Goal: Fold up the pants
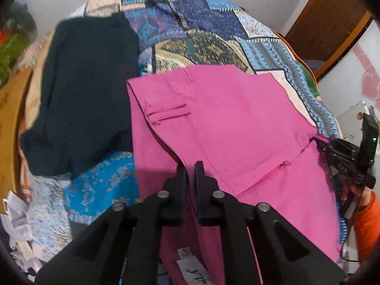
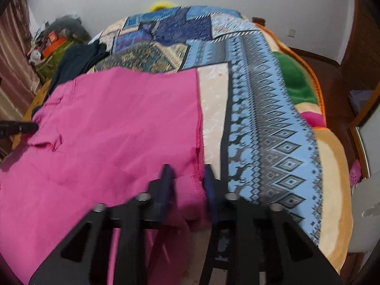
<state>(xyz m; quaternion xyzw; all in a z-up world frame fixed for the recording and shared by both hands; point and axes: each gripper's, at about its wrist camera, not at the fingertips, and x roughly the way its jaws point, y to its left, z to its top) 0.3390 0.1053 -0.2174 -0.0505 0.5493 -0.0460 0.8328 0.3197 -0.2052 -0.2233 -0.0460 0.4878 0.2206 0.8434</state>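
Note:
Pink pants (image 1: 228,128) lie spread on a patterned blue bedspread (image 1: 213,35), pockets up, a white label at the near edge. My left gripper (image 1: 190,166) is shut on the near edge of the pants. My right gripper (image 2: 186,173) is shut on the pants' (image 2: 114,128) right hem edge, with fabric bunched between its fingers. The right gripper also shows in the left wrist view (image 1: 318,141) at the pants' right side. The left gripper's tip shows in the right wrist view (image 2: 35,126) at the far left.
A dark navy garment (image 1: 85,90) lies left of the pants on the bed. A fleece blanket (image 2: 296,85) with orange trim covers the bed's right side. Clutter sits by the wall at left (image 2: 54,40). A wooden door (image 1: 332,19) stands at right.

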